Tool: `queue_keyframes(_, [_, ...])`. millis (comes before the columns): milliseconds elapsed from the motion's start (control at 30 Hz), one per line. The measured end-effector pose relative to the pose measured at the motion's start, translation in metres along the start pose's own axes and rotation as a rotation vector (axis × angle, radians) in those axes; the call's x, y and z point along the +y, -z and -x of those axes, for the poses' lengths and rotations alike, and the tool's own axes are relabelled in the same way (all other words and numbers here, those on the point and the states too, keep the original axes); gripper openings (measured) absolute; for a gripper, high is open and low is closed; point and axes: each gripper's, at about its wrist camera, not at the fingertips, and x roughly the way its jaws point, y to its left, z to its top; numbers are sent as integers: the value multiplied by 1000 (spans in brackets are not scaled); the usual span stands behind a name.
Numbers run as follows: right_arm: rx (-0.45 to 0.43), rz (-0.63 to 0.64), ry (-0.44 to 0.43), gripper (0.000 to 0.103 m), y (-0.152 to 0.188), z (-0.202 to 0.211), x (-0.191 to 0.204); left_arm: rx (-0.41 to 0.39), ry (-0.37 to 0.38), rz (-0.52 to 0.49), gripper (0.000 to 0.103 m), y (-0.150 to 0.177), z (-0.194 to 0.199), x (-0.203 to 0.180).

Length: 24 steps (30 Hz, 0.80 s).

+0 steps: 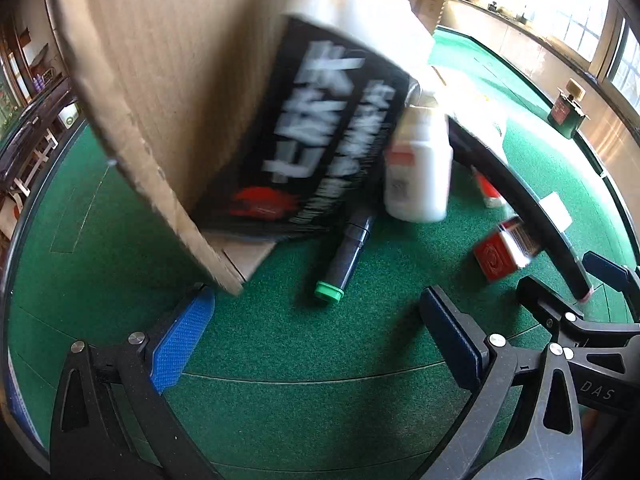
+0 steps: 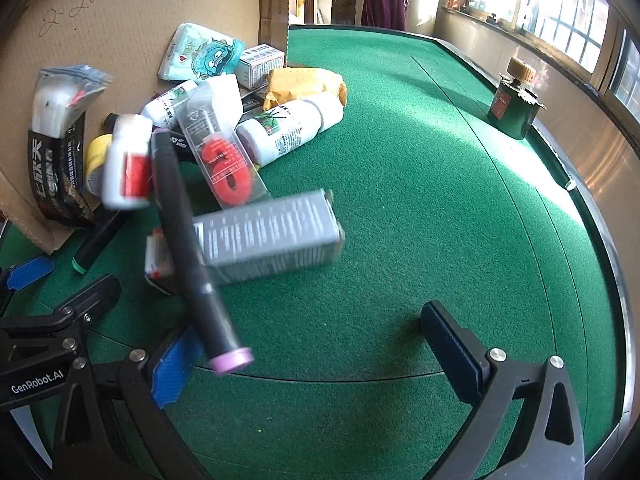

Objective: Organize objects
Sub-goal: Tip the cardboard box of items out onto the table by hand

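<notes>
A spilled pile sits on the green felt counter beside the tipped cardboard box. The black marker with green cap lies just ahead of the left gripper, pointing toward it; the right gripper is farther away. Both grippers are spread wide and hold nothing.

You see a tipped cardboard box spilling a blurred heap onto the green felt: a black pouch, white bottles, a grey carton lying flat, a clear pack with red rings, a yellow packet, and black markers with green and pink caps.
</notes>
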Motion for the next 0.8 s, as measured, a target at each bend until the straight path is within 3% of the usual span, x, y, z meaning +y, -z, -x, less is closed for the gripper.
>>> queue_keyframes(800, [2,0,3,103,-3,-5,3,2,-1,0,103,3,-1,2])
